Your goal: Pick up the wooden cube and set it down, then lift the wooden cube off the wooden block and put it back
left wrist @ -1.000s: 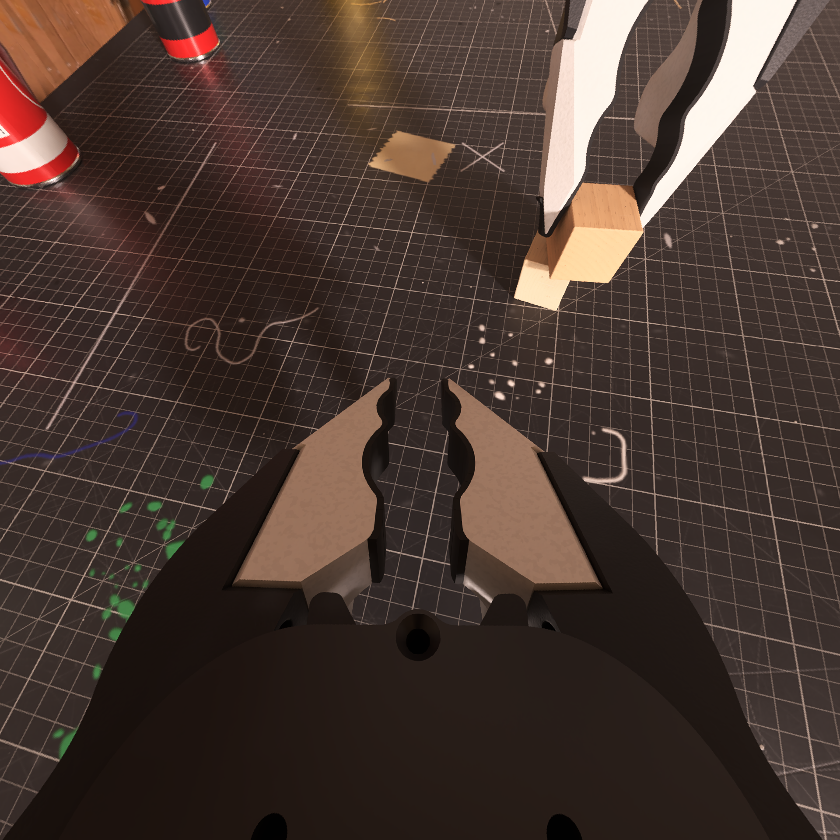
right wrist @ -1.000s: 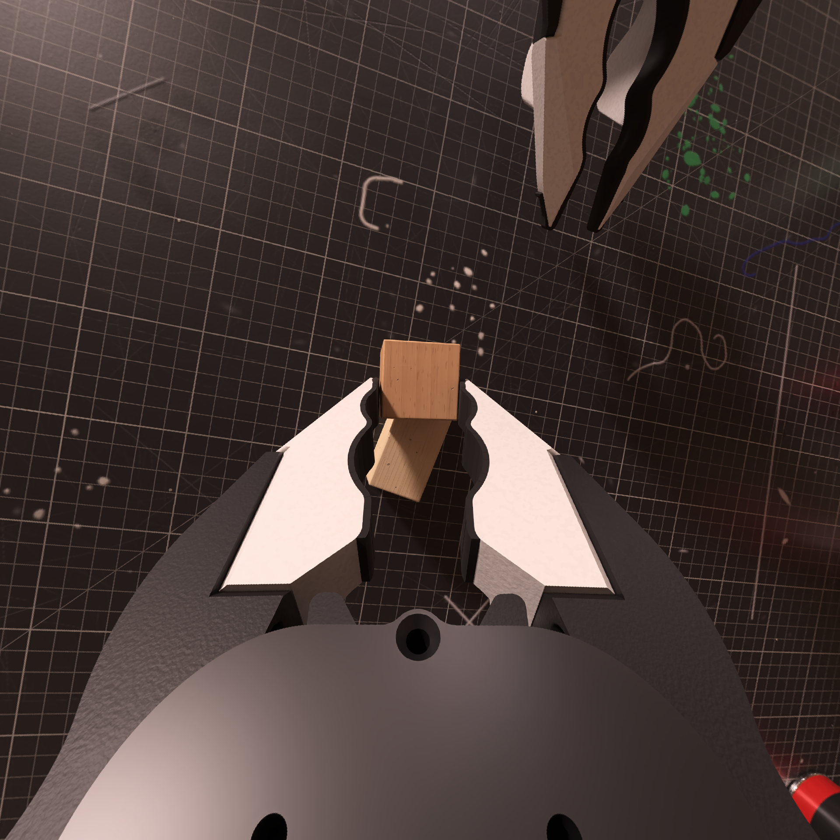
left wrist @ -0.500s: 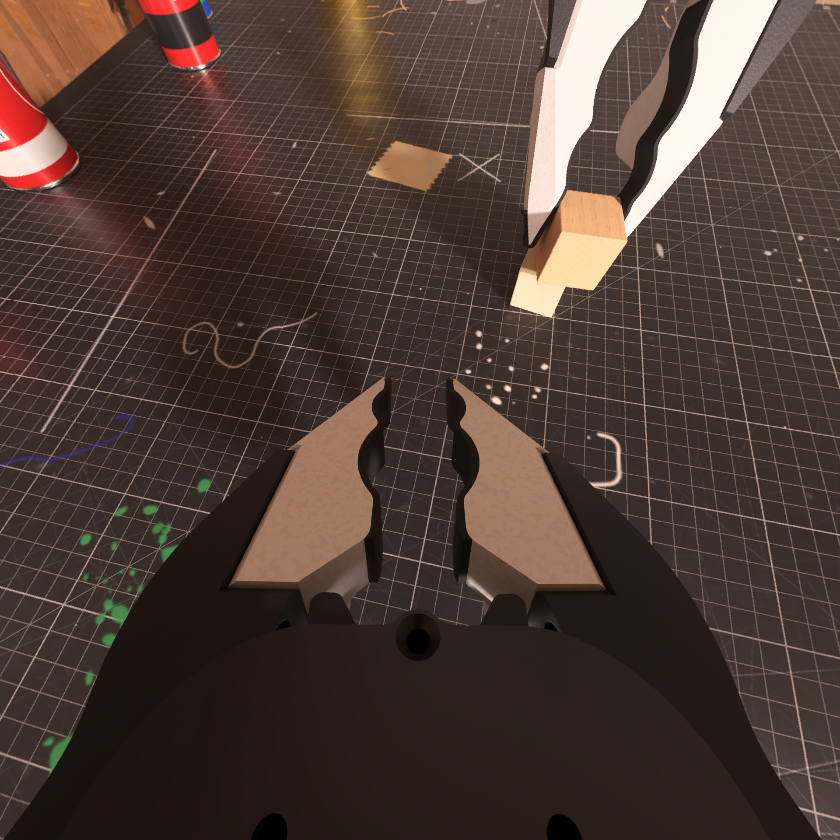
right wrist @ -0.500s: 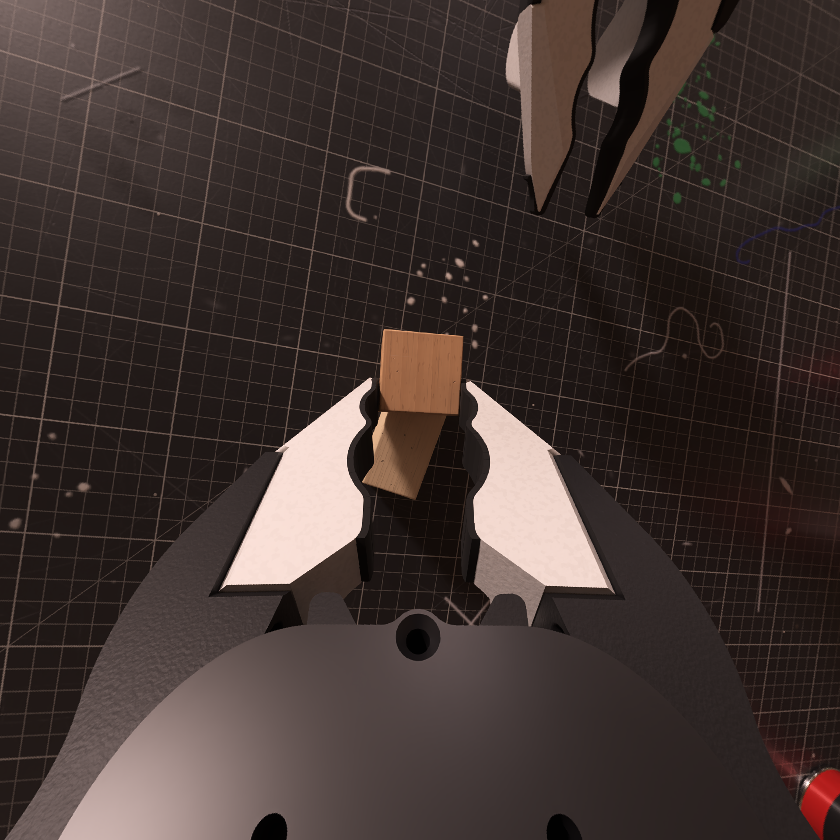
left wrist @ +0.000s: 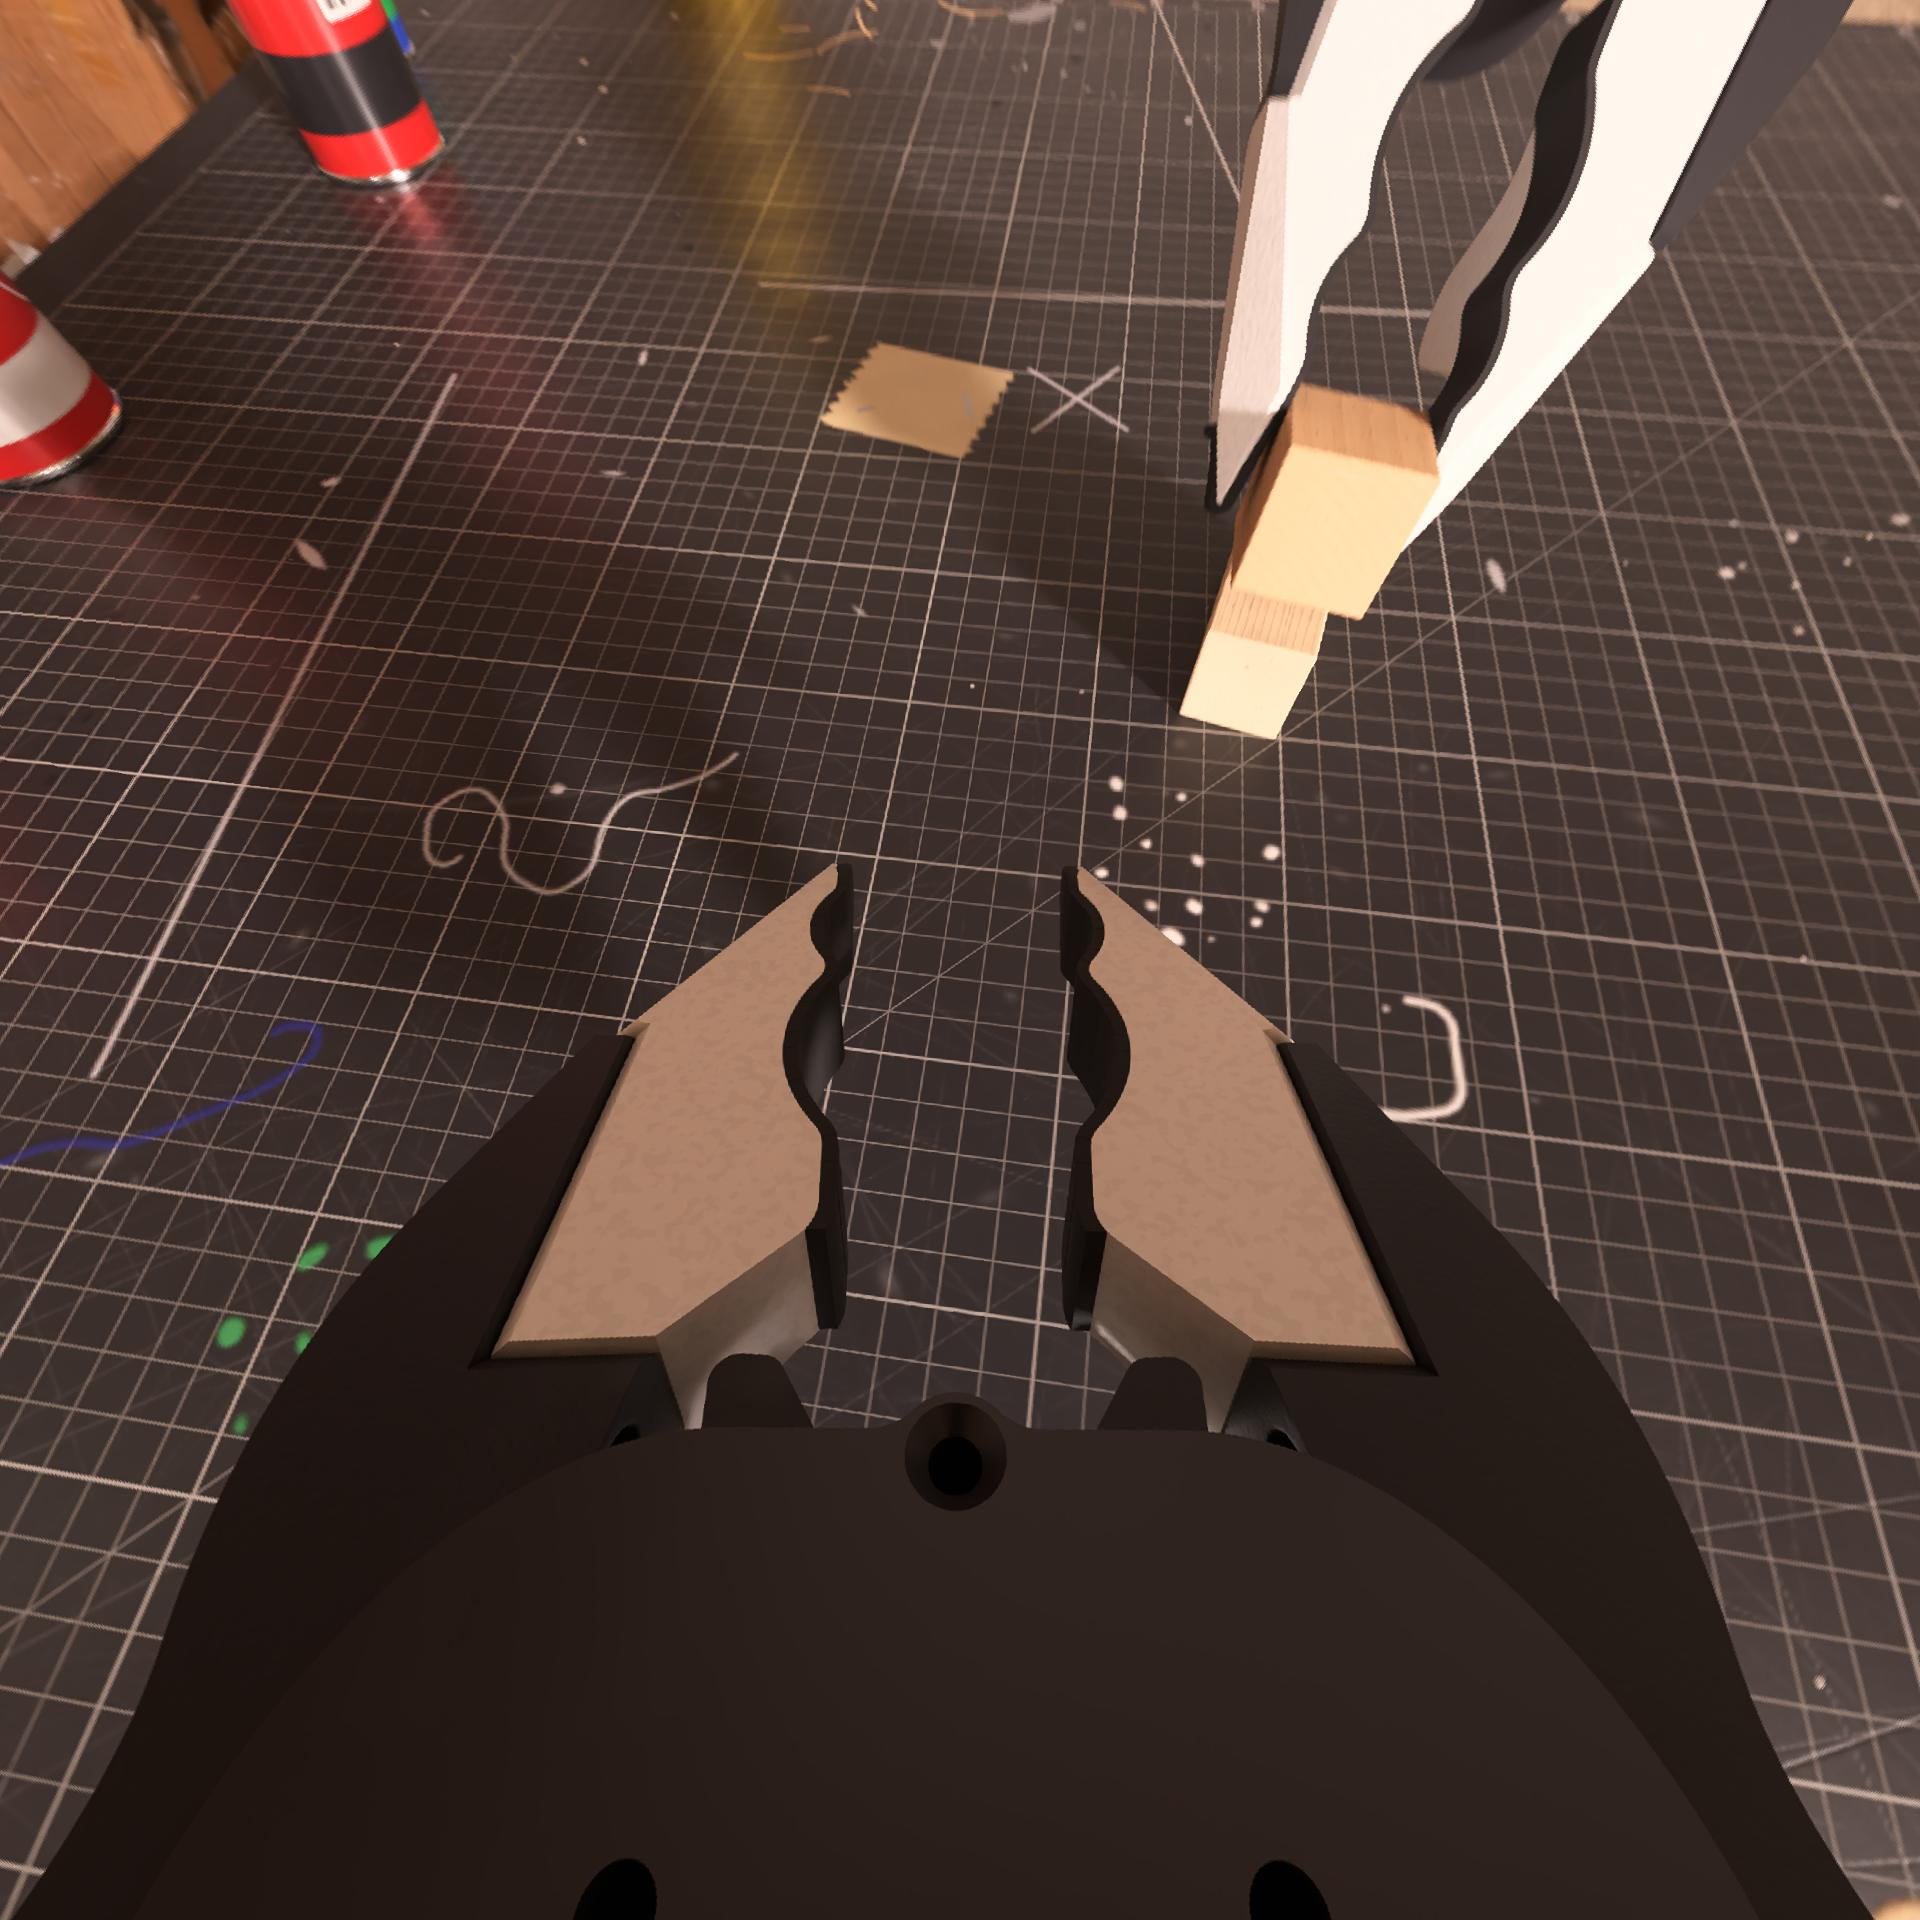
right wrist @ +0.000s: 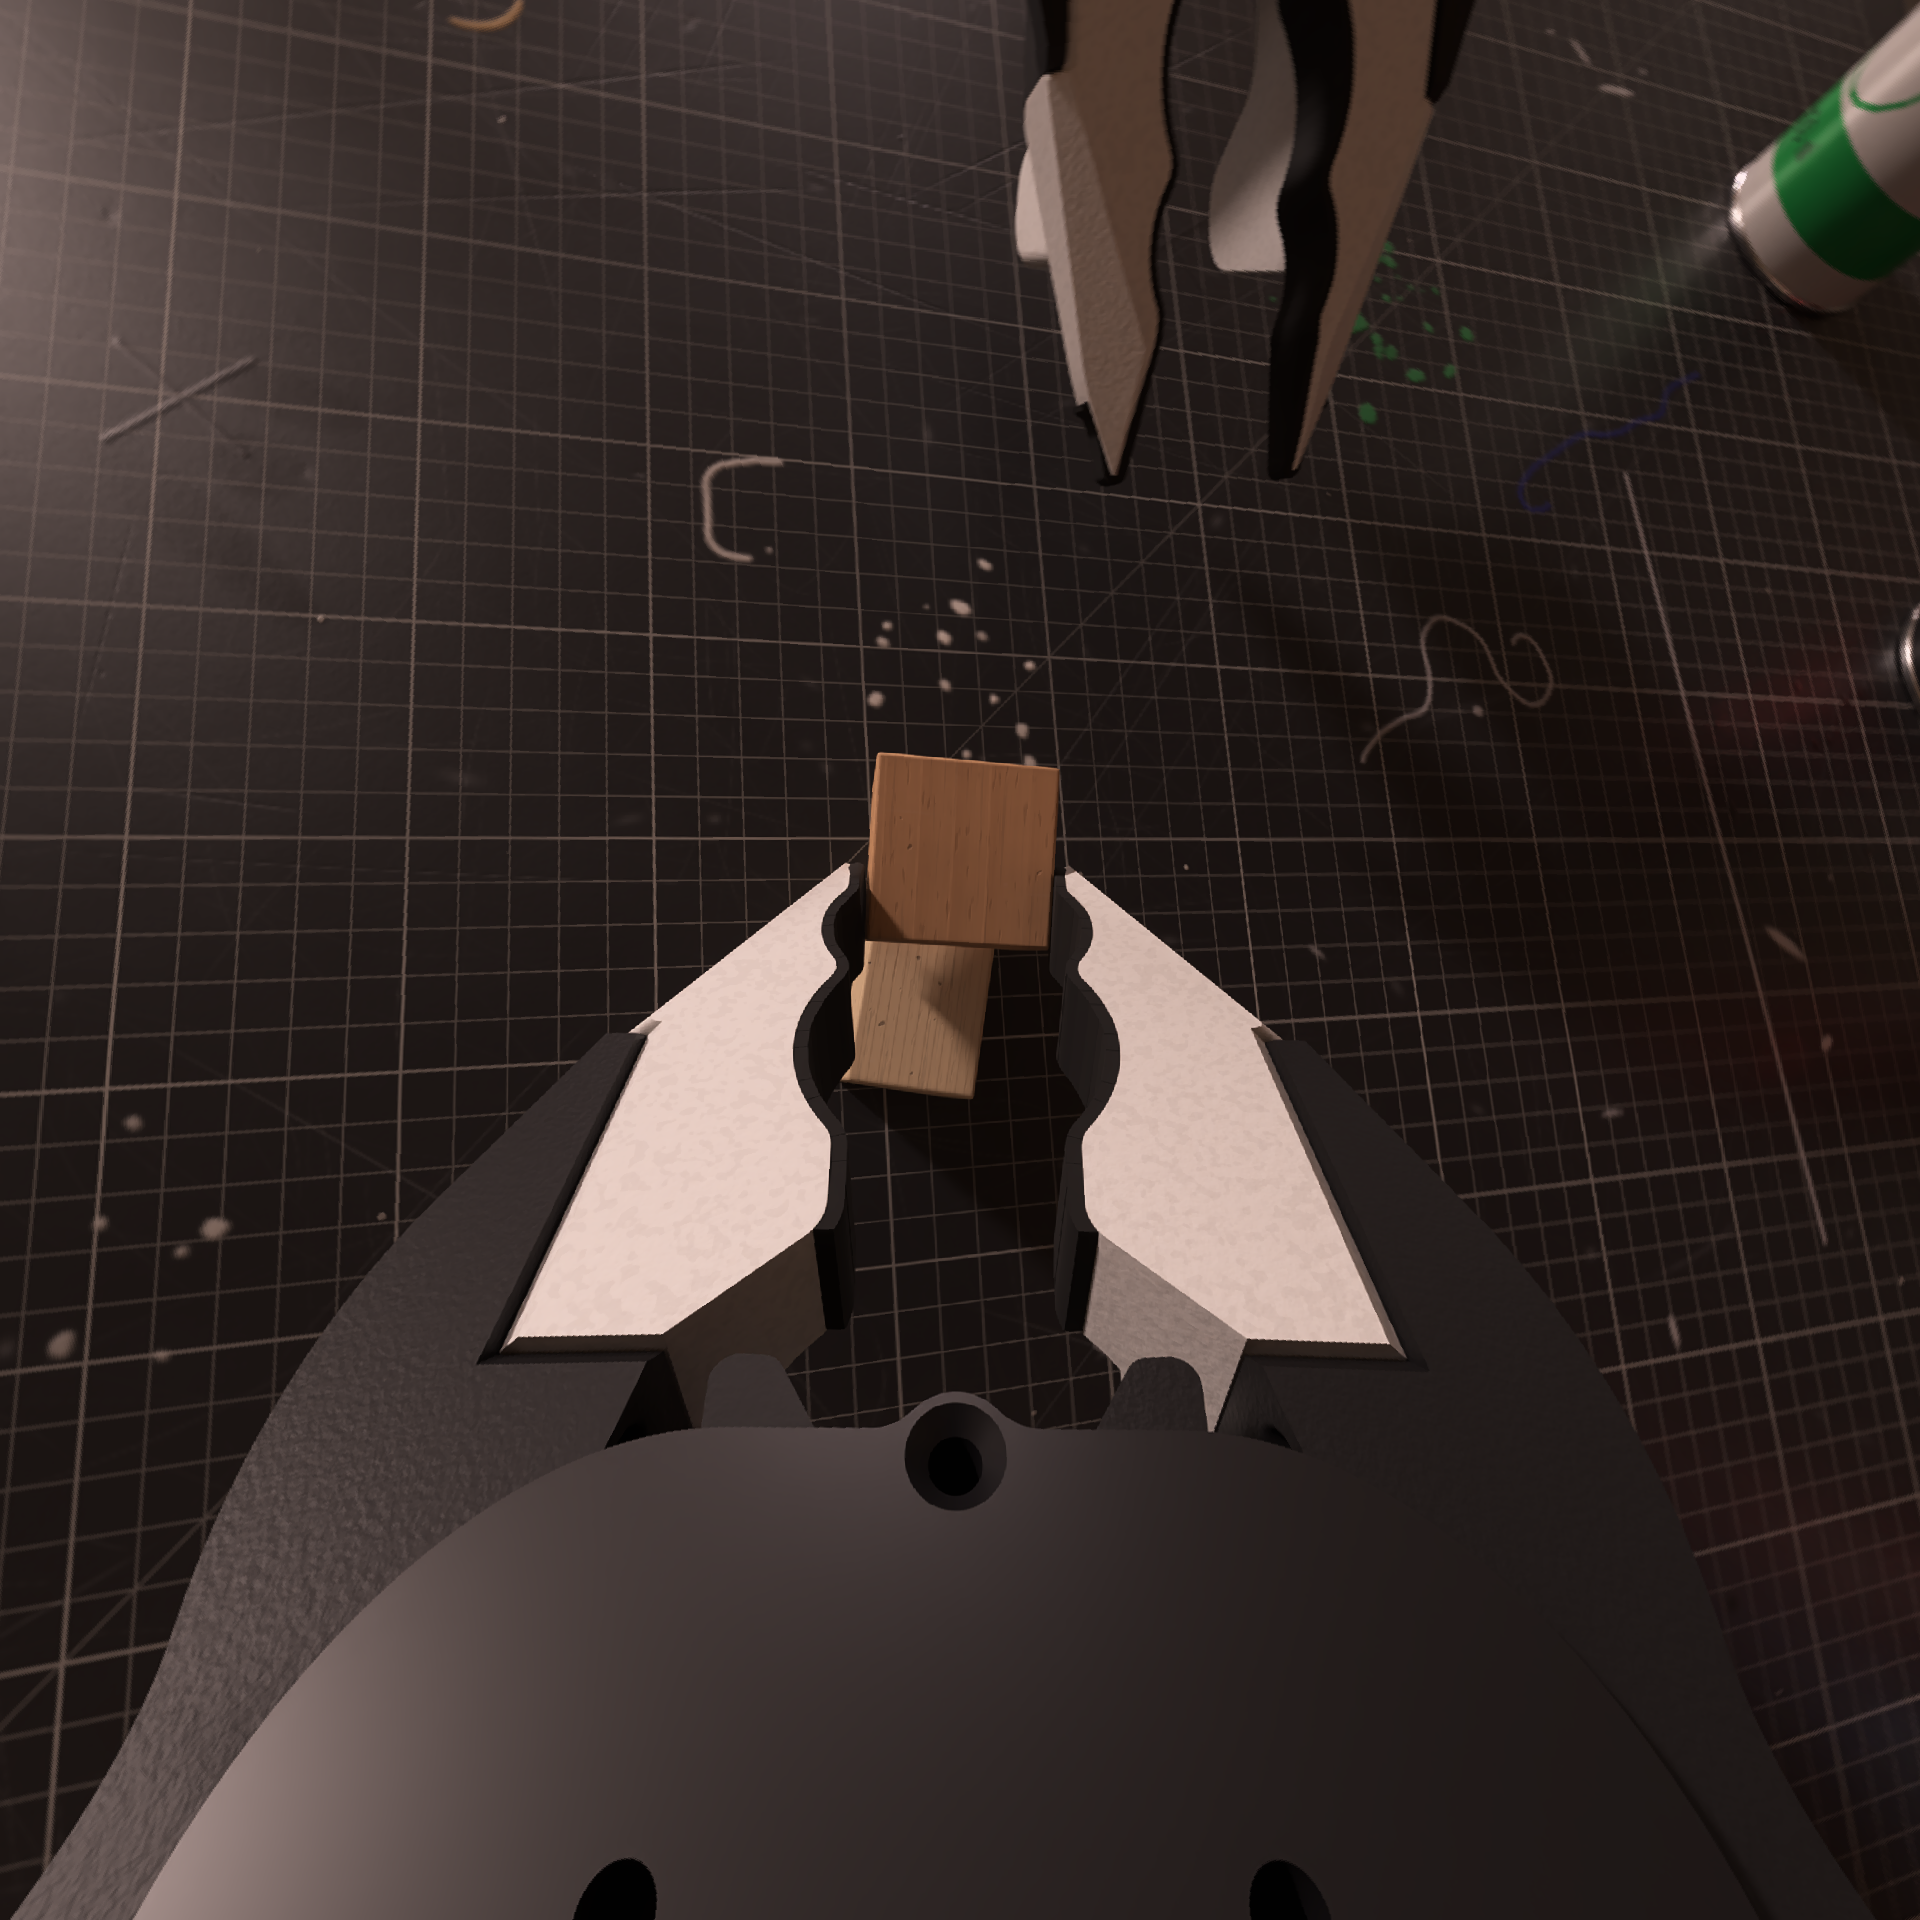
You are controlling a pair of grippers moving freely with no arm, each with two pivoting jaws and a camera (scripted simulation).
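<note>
My right gripper (right wrist: 958, 883) pinches the cube (right wrist: 961, 847) at its fingertips, just above or on the block (right wrist: 916, 1013), cube overhanging; contact unclear, so I judge this the lift-off or replacing step. It points steeply down at the mat (right wrist: 416, 727). My left gripper (left wrist: 954, 894) hovers part-open, empty, well aside.

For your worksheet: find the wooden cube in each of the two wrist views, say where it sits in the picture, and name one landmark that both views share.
Left wrist view: the wooden cube is upper right, between the white fingers of the right gripper, over the paler wooden block.
Right wrist view: the cube is at centre, between that gripper's own fingertips.
Shared landmark: the white bracket-shaped mark on the mat.
</note>
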